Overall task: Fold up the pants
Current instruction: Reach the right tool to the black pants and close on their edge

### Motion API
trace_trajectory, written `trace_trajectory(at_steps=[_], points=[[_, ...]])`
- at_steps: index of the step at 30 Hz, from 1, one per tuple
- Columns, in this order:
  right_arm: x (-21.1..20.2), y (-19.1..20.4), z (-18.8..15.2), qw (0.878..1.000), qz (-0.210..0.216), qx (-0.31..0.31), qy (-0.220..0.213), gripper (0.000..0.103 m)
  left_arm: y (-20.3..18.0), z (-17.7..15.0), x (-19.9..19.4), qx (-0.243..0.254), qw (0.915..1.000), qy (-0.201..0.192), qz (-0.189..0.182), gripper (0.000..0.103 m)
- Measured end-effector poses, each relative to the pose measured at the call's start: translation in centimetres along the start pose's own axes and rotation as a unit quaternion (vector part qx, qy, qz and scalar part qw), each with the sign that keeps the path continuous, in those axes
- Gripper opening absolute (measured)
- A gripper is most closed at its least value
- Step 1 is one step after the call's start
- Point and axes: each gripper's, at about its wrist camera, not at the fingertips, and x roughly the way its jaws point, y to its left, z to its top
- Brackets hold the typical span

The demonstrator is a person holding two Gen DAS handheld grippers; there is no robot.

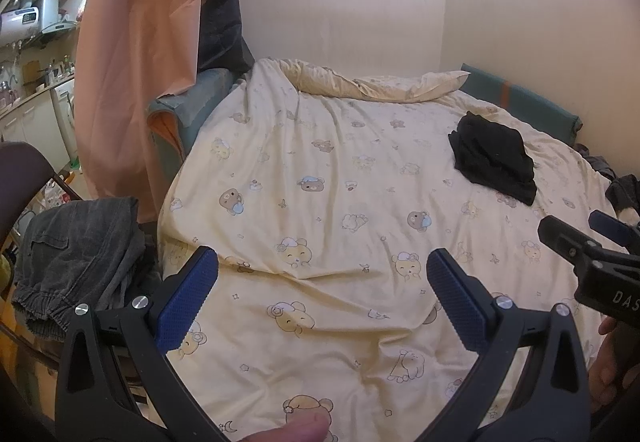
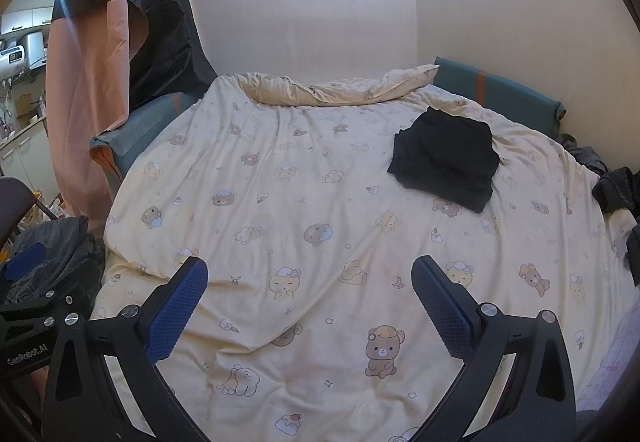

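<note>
A folded black garment [image 1: 494, 158] [image 2: 446, 162] lies on the far right part of the bed. Grey pants [image 1: 76, 246] [image 2: 52, 254] sit in a heap on a chair left of the bed. My left gripper [image 1: 322, 270] hovers open over the cream bear-print duvet [image 1: 320, 182], nothing between its blue pads. My right gripper [image 2: 310, 278] is also open and empty above the duvet [image 2: 280, 182]. The right gripper [image 1: 592, 242] shows at the right edge of the left wrist view; the left gripper [image 2: 24, 266] shows at the left edge of the right wrist view.
More dark clothes [image 2: 616, 190] [image 1: 624, 190] lie at the bed's right edge. A teal headboard cushion [image 2: 500, 90] lines the wall. A peach curtain [image 1: 136, 82] hangs left of the bed, with a kitchen counter [image 1: 32, 98] behind. A dark chair back [image 1: 20, 170] stands at near left.
</note>
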Motion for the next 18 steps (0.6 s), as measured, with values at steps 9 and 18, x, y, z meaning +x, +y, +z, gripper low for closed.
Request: trace_trajectory(at_steps=[9, 18], points=[[-0.2, -2.1, 1.8, 1.0, -0.013, 0.027, -0.009, 0.103, -1.1, 2.8, 2.2, 0.008, 0.9999, -0.001, -0.008, 0.103], [6.7, -9.8, 4.9, 0.993, -0.035, 0.104, 0.042, 0.103, -4.8, 6.1, 9.2, 0.04, 0.999, 0.018, 0.004, 0.103]])
